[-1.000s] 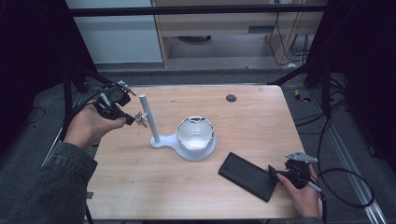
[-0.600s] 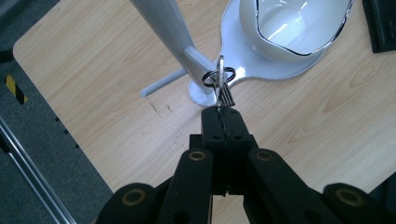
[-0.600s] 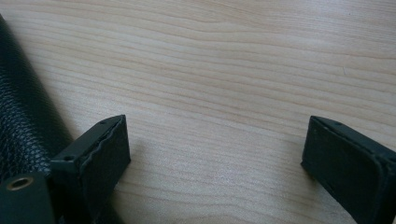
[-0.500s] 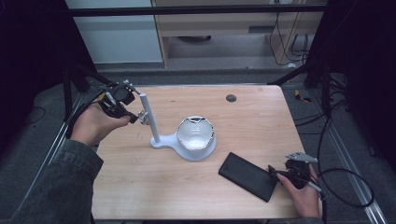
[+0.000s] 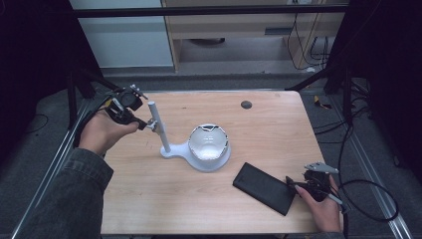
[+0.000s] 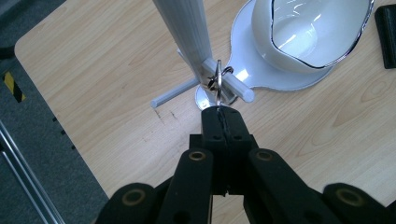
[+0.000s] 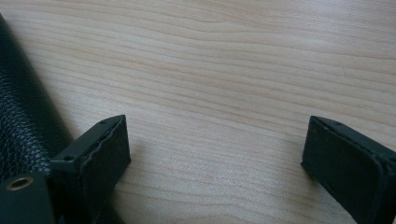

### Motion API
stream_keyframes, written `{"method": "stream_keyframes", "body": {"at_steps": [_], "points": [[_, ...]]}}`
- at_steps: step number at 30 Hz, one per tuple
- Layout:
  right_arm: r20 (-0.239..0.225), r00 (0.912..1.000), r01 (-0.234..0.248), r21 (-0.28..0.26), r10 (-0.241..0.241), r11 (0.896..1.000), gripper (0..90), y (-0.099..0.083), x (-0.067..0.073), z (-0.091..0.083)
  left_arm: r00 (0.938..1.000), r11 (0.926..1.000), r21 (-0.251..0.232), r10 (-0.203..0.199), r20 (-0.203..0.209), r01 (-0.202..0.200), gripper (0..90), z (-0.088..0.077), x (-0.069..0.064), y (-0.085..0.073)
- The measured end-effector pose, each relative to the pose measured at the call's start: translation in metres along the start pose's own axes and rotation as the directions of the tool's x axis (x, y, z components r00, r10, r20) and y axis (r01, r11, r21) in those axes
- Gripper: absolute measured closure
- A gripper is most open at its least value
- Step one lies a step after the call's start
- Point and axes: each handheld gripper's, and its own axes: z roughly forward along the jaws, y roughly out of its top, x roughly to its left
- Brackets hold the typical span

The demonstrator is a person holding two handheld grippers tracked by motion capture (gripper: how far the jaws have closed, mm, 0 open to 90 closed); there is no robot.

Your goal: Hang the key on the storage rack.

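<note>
A white stand has an upright pole (image 5: pixel 159 127) (image 6: pixel 184 32) with short side pegs and a round white dish (image 5: pixel 209 142) (image 6: pixel 317 32) on its base. My left gripper (image 5: pixel 148 124) (image 6: pixel 223 112) is shut on a thin metal ring (image 6: pixel 217 79). The ring sits looped around one peg (image 6: pixel 238 88) of the pole. At the table's right front, my right gripper (image 5: pixel 298 185) (image 7: pixel 215 140) rests open just above the wood, nothing between its jaws, beside a black leather case (image 5: pixel 263 188) (image 7: pixel 23 126).
The wooden table (image 5: pixel 278 129) carries a small dark round spot (image 5: pixel 246 104) near its far edge. Dark floor and metal frame rails (image 5: pixel 54 164) surround the table. A cable (image 5: pixel 368 199) trails from the right gripper off the table's right side.
My left hand has edged slightly right toward the pole, jaws still shut on the ring. The right hand and the black case have not moved.
</note>
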Motion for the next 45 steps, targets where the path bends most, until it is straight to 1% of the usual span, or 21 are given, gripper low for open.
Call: {"method": "stream_keyframes", "body": {"at_steps": [10,14,15,16,19,21,23,25,27,29,30,32,33,36,37,38,39,42,43,44,45], "points": [[0.000,1.0000,0.001,0.000,-0.001,1.000,7.7,0.000,0.000,0.000,1.0000,1.0000,-0.006,-0.004,0.003,0.004,89.8,0.001,0.001,-0.001],[0.000,1.0000,0.000,0.000,0.000,1.000,7.7,0.000,0.000,0.000,1.0000,1.0000,-0.004,0.005,0.005,-0.005,89.2,0.001,0.001,-0.001],[-0.001,1.0000,-0.001,0.000,0.001,1.000,7.7,0.000,0.000,0.000,1.0000,0.9998,-0.018,0.007,-0.001,-0.007,89.2,0.001,0.000,-0.001],[-0.001,1.0000,0.000,0.000,0.000,1.000,7.6,0.000,0.000,0.000,0.9989,0.9982,-0.058,0.014,-0.045,-0.017,79.5,-0.005,0.000,-0.002],[-0.001,1.0000,0.001,0.000,-0.001,1.000,7.6,0.000,0.000,0.000,0.9967,0.9947,-0.101,0.011,-0.080,-0.019,63.3,-0.014,-0.005,-0.008],[-0.001,1.0000,0.001,0.000,-0.001,1.000,7.6,0.000,0.000,0.000,0.9948,0.9904,-0.133,0.023,-0.099,-0.036,56.3,-0.021,-0.008,-0.014],[-0.005,1.0000,0.002,0.001,-0.002,1.000,7.6,0.000,-0.001,0.000,0.9923,0.9835,-0.173,0.031,-0.120,-0.052,49.0,-0.028,-0.015,-0.020],[-0.015,0.9998,-0.010,-0.001,0.010,1.000,7.7,0.000,-0.001,-0.001,0.9924,0.9771,-0.202,0.043,-0.115,-0.066,44.7,-0.032,-0.022,-0.026],[-0.025,0.9996,-0.009,-0.009,0.009,1.000,7.9,0.000,-0.002,-0.003,0.9918,0.9718,-0.222,0.056,-0.115,-0.080,35.7,-0.033,-0.030,-0.031],[-0.029,0.9995,-0.014,-0.032,0.013,0.999,8.6,0.001,-0.002,-0.007,0.9925,0.9642,-0.249,0.067,-0.102,-0.090,29.4,-0.033,-0.040,-0.035],[-0.020,0.9998,-0.002,-0.040,0.001,0.999,8.9,0.001,-0.002,-0.009,0.9930,0.9597,-0.266,0.067,-0.098,-0.091,26.5,-0.032,-0.045,-0.037],[-0.015,0.9999,-0.003,-0.064,0.002,0.998,10.4,0.003,0.000,-0.013,0.9929,0.9506,-0.293,0.081,-0.087,-0.103,22.2,-0.030,-0.056,-0.041],[-0.012,0.9999,0.009,-0.081,-0.010,0.997,11.2,0.004,0.001,-0.016,0.9930,0.9494,-0.296,0.082,-0.085,-0.104,19.4,-0.029,-0.059,-0.043],[-0.008,0.9997,0.024,-0.102,-0.025,0.994,13.3,0.004,0.003,-0.023,0.9934,0.9363,-0.333,0.098,-0.060,-0.112,14.5,-0.024,-0.071,-0.046],[-0.006,0.9996,0.028,-0.107,-0.029,0.994,14.2,0.004,0.005,-0.026,0.9934,0.9363,-0.333,0.098,-0.060,-0.112,13.0,-0.024,-0.071,-0.046],[-0.006,0.9996,0.028,-0.107,-0.029,0.994,14.2,0.004,0.005,-0.026,0.9931,0.9337,-0.339,0.107,-0.048,-0.117,13.0,-0.022,-0.075,-0.047],[-0.006,0.9991,0.042,-0.121,-0.043,0.992,15.4,0.004,0.008,-0.031,0.9907,0.9290,-0.344,0.132,-0.033,-0.135,10.0,-0.019,-0.083,-0.050],[0.000,0.9981,0.060,-0.142,-0.061,0.988,16.7,0.004,0.012,-0.038,0.9862,0.9182,-0.365,0.166,-0.002,-0.155,9.2,-0.012,-0.097,-0.052],[-0.001,0.9982,0.059,-0.146,-0.059,0.988,16.8,0.004,0.013,-0.040,0.9839,0.9164,-0.365,0.178,0.006,-0.164,9.2,-0.009,-0.102,-0.053],[-0.001,0.9982,0.059,-0.146,-0.059,0.988,16.8,0.004,0.013,-0.040,0.9839,0.9164,-0.365,0.178,0.006,-0.164,9.2,-0.009,-0.102,-0.053],[0.000,0.9971,0.075,-0.159,-0.076,0.984,16.2,0.005,0.016,-0.042,0.9793,0.9116,-0.375,0.198,0.043,-0.167,9.2,0.000,-0.115,-0.055]]}}
